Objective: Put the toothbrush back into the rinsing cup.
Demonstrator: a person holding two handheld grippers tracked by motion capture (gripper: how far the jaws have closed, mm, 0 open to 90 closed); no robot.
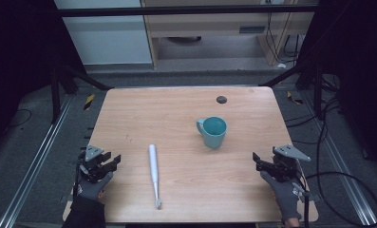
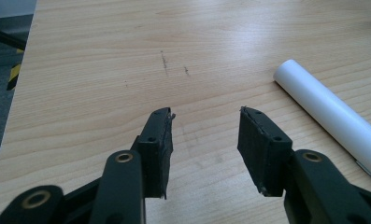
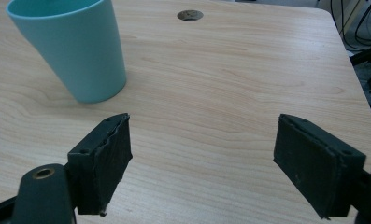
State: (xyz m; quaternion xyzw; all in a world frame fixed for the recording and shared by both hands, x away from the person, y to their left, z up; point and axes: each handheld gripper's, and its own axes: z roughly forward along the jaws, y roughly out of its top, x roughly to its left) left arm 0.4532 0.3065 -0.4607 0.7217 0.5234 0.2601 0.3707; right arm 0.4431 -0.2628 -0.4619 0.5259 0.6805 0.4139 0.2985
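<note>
A teal mug (image 1: 212,131) stands upright right of the table's middle, its handle to the left. A white electric toothbrush (image 1: 154,174) lies lengthwise left of centre, head toward the front edge. My left gripper (image 1: 114,160) rests at the table's left edge, held by a gloved hand, jaws apart with nothing between them; its own view has the toothbrush handle (image 2: 332,116) off to the right of the gripper (image 2: 204,116). My right gripper (image 1: 256,159) sits at the right edge, open and empty (image 3: 202,126), with the mug (image 3: 80,51) ahead to its left.
The wooden table (image 1: 186,109) has a dark round cable hole (image 1: 221,99) near its far edge. Black frame struts flank the far corners. Cables lie on the grey floor at the right. A cabinet stands beyond the table.
</note>
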